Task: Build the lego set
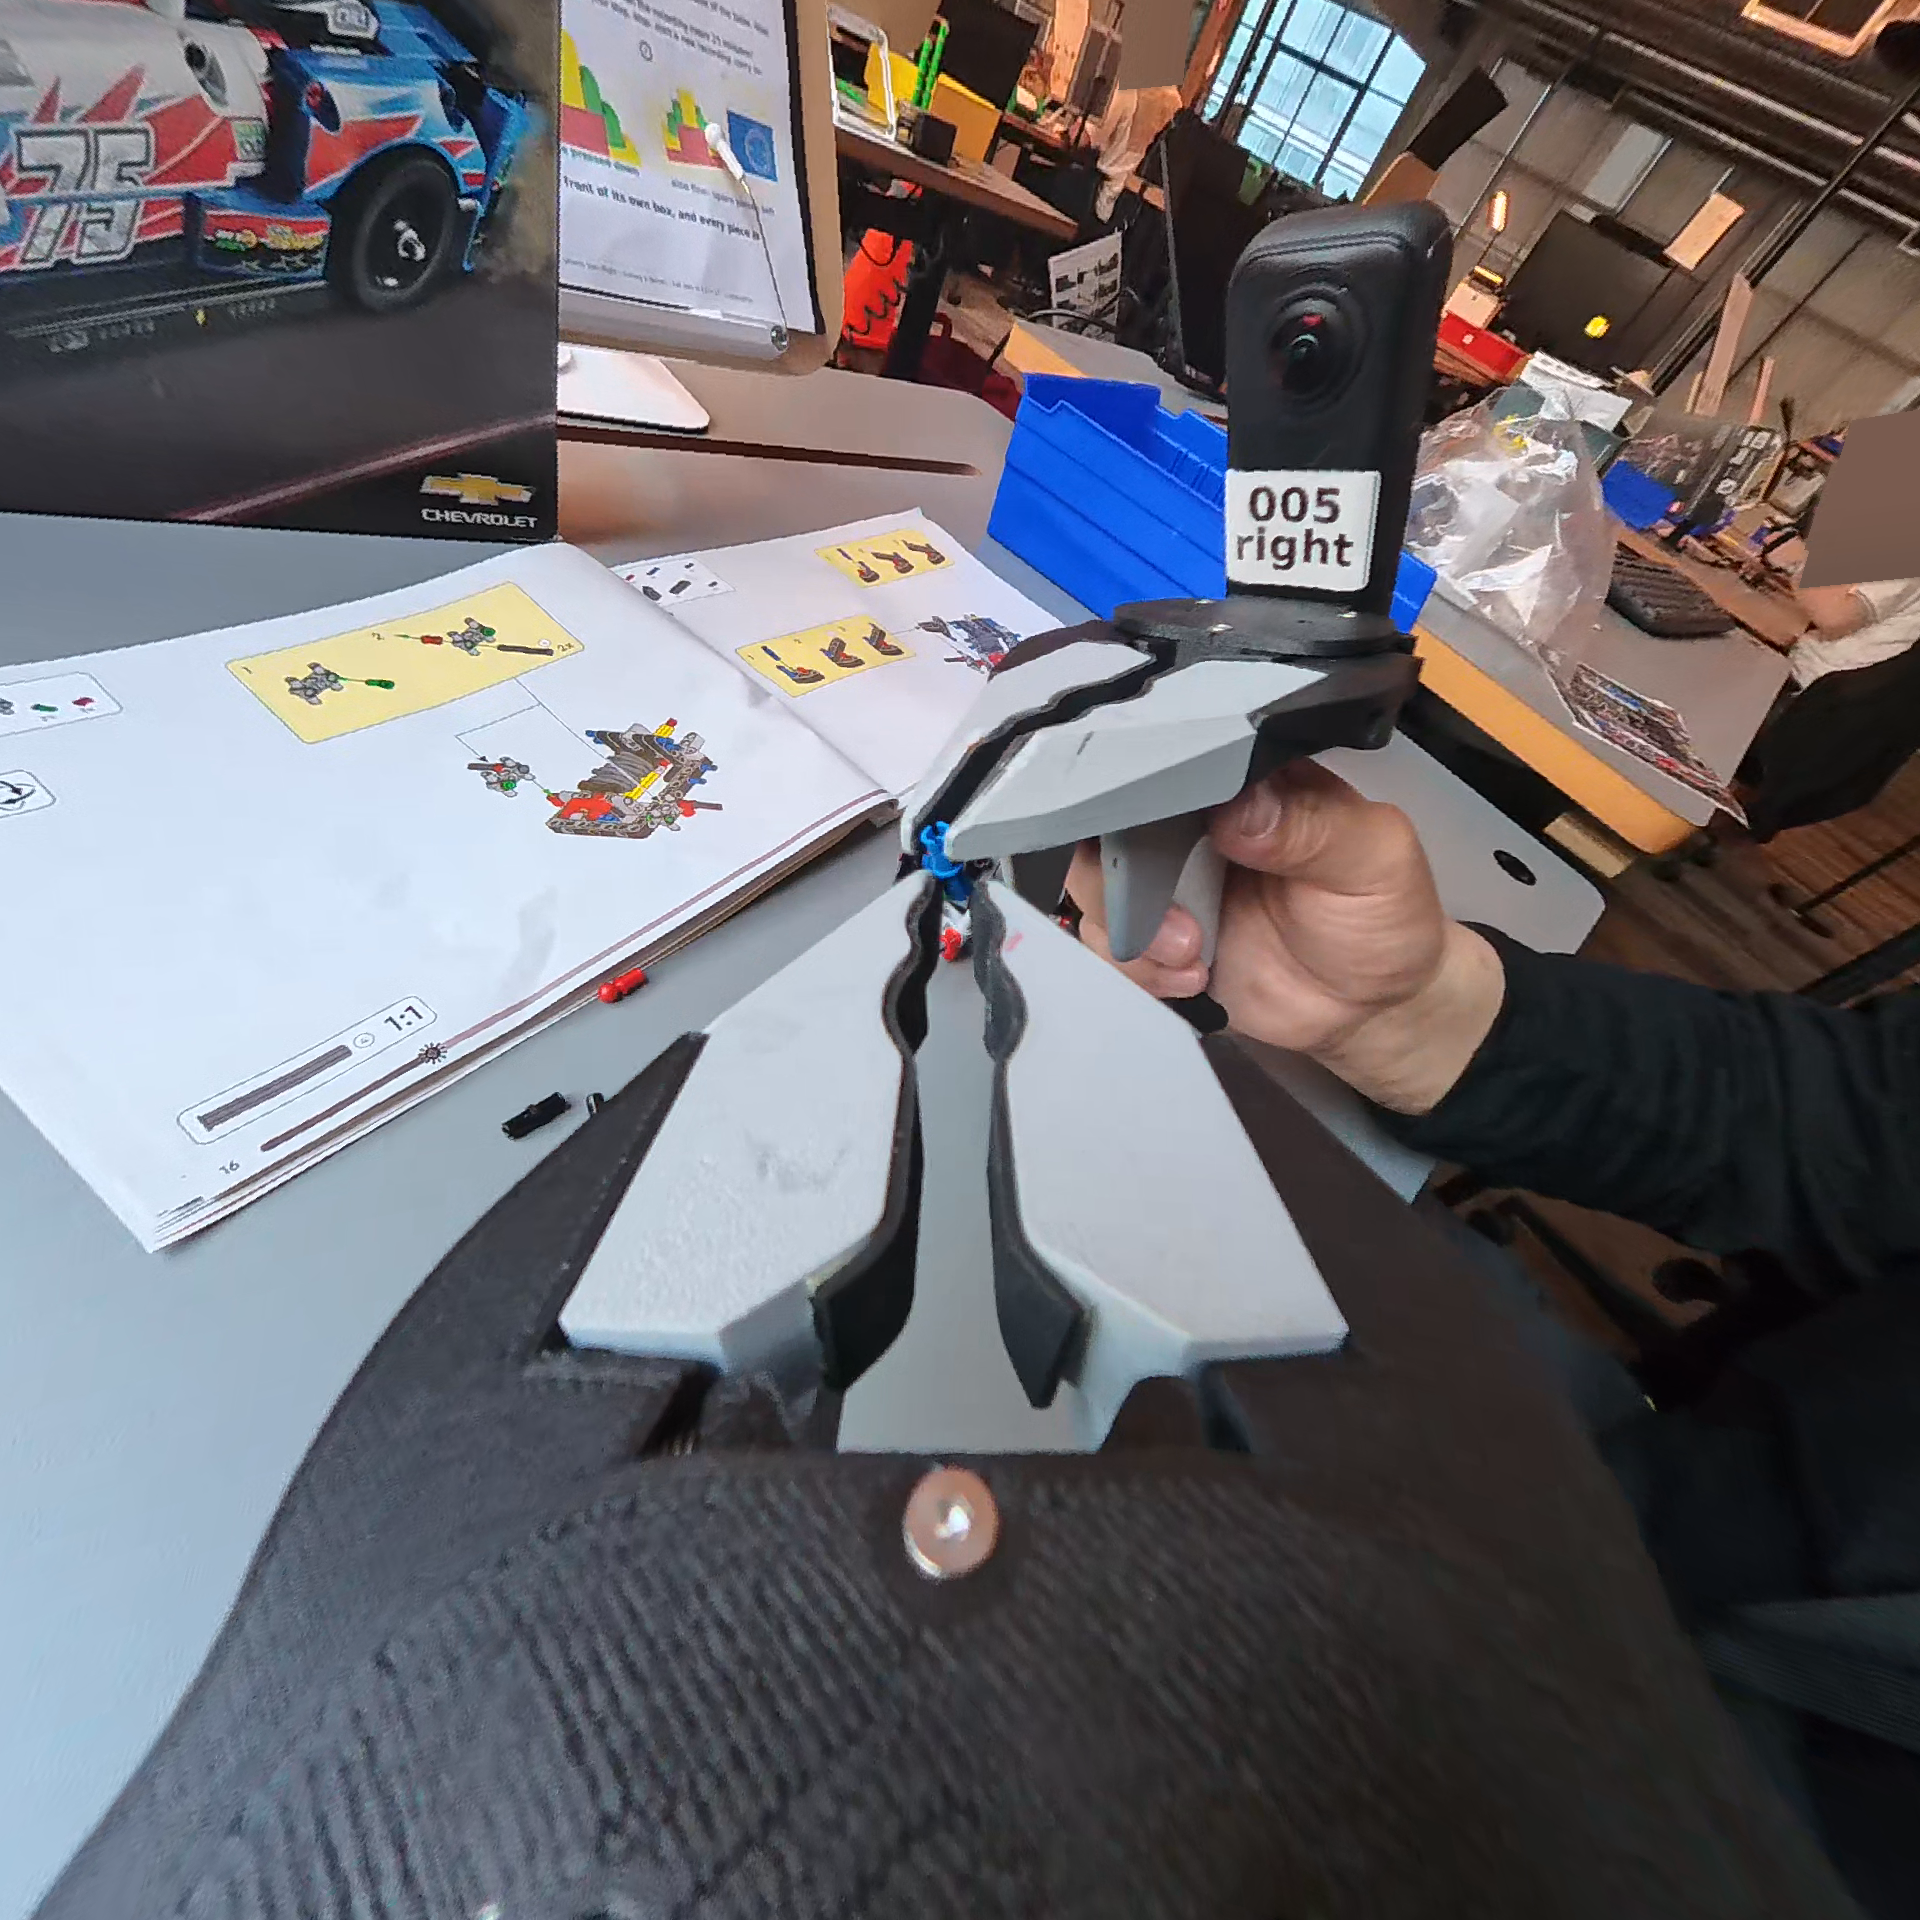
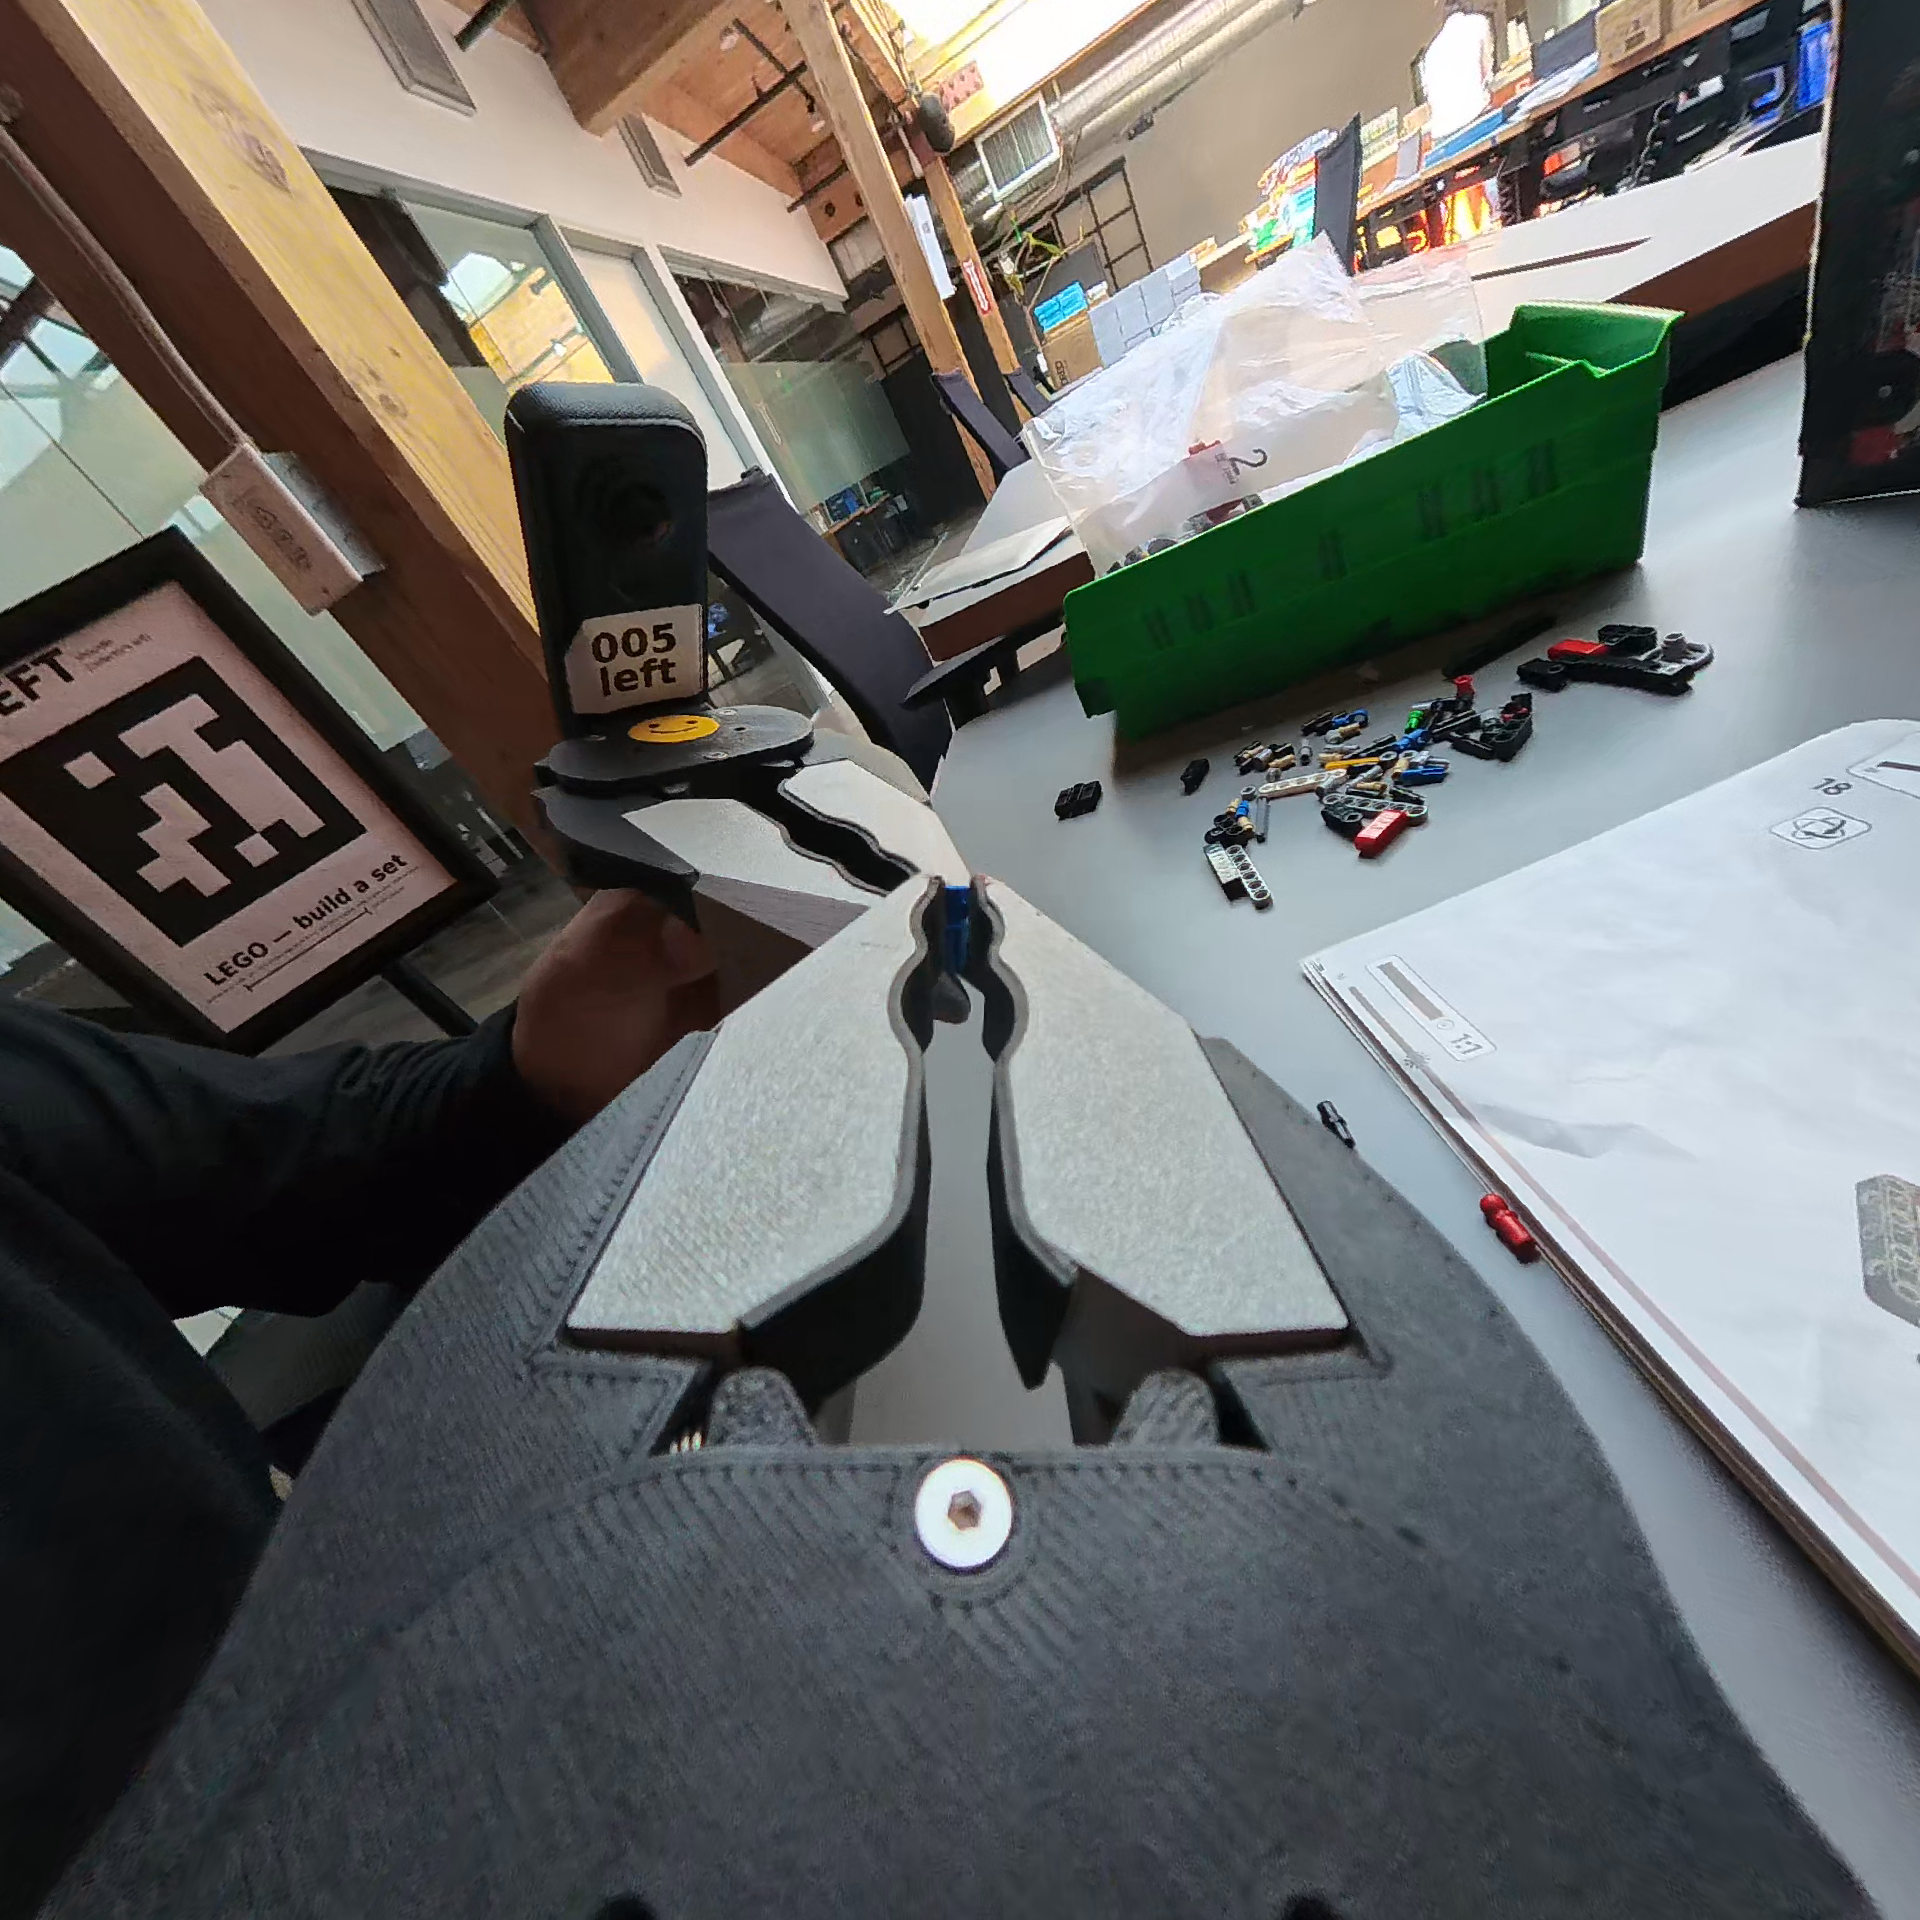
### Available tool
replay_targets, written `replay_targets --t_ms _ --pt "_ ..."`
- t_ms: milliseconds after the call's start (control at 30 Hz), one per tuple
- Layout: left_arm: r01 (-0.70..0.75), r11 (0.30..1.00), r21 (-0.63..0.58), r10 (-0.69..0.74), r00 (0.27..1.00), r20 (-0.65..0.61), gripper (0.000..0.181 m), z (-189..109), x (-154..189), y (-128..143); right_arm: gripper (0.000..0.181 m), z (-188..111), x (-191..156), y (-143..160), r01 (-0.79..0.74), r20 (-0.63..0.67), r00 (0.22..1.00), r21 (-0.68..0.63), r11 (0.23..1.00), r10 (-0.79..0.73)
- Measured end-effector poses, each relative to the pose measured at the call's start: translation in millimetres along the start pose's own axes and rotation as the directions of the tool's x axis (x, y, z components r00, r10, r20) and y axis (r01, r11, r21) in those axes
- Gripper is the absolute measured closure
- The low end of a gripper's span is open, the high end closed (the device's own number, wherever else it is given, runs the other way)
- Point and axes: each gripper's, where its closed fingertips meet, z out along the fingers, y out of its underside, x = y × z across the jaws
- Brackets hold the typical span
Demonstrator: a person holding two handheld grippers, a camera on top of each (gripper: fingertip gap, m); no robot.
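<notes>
Above the grey tabletop (image 1: 125, 1455), at left: open instruction booklet (image 1: 416, 831), loose red pin (image 1: 621, 985) and black pin (image 1: 535, 1114) along its near edge. At centre: left gripper (image 1: 951, 914) nearly closed, clamped on a small part with red and white bits (image 1: 954, 935). Touching from above: right gripper (image 2: 956, 925), narrowed onto a blue pin (image 2: 956, 920), tips of both meeting. Farther right in the right wrist view: scattered lego pieces (image 2: 1371, 769) before a green bin (image 2: 1351, 582), well apart from both grippers.
</notes>
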Motion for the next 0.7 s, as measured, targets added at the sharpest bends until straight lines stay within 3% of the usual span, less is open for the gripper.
replay_targets --t_ms 367,500,533,700 --pt "-0.163 0.978 -0.127 0.180 0.974 0.135 0.179 -2.4 -17.8 18.9 0.171 -0.6 9.7 10.8 0.150 -0.102 0.981 -0.122 0.981 -0.162" --pt "-0.216 0.964 -0.157 0.236 0.965 0.117 0.179 -0.2 -12.0 22.8 0.173 1.6 9.9 16.4 0.164 -0.097 0.979 -0.159 0.974 -0.181" --pt "-0.224 0.960 -0.169 0.246 0.962 0.119 0.179 -0.1 -12.2 24.3 0.180 2.0 8.5 18.3 0.166 -0.085 0.980 -0.169 0.972 -0.182" --pt "-0.214 0.961 -0.176 0.231 0.970 0.079 0.179 -2.2 -9.9 28.1 0.175 1.9 5.8 19.4 0.165 -0.058 0.982 -0.180 0.970 -0.177"
